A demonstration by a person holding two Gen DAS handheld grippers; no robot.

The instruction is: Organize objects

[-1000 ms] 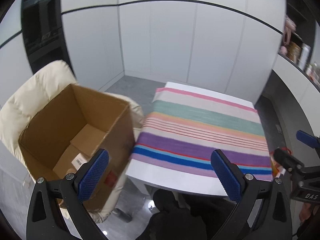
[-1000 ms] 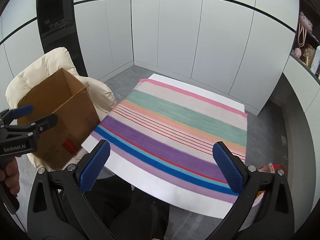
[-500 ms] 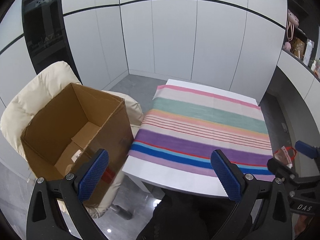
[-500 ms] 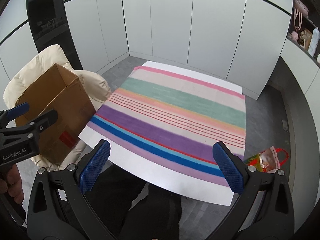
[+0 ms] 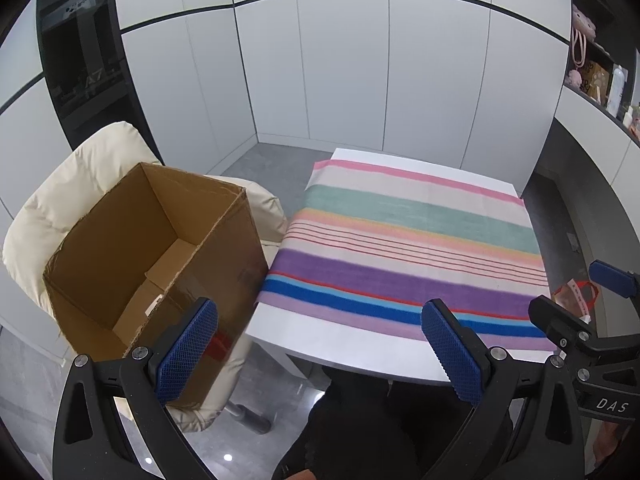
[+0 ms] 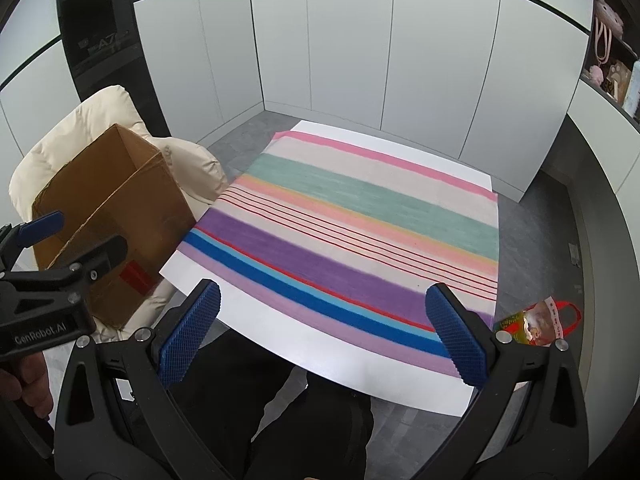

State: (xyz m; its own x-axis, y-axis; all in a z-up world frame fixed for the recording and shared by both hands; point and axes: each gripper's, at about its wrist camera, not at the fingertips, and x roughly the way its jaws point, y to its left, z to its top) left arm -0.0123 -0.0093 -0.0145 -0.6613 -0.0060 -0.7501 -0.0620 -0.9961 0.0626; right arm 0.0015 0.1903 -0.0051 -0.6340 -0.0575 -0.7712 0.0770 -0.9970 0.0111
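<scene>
Both raised since before; left claw point(image 5: 320, 356), right claw point(image 6: 324, 336) wide, empty.

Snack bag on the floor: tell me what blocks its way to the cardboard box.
The table with its striped cloth lies between: the snack bag is on the floor at its right, the cardboard box on the chair at its left.

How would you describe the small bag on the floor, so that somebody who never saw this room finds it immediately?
Start at the white table with the striped cloth. Look at the grey floor beside its near right corner, on the side away from the cardboard box on the cream chair. There lies a small printed bag with red handles, the only loose item on the floor.
</scene>
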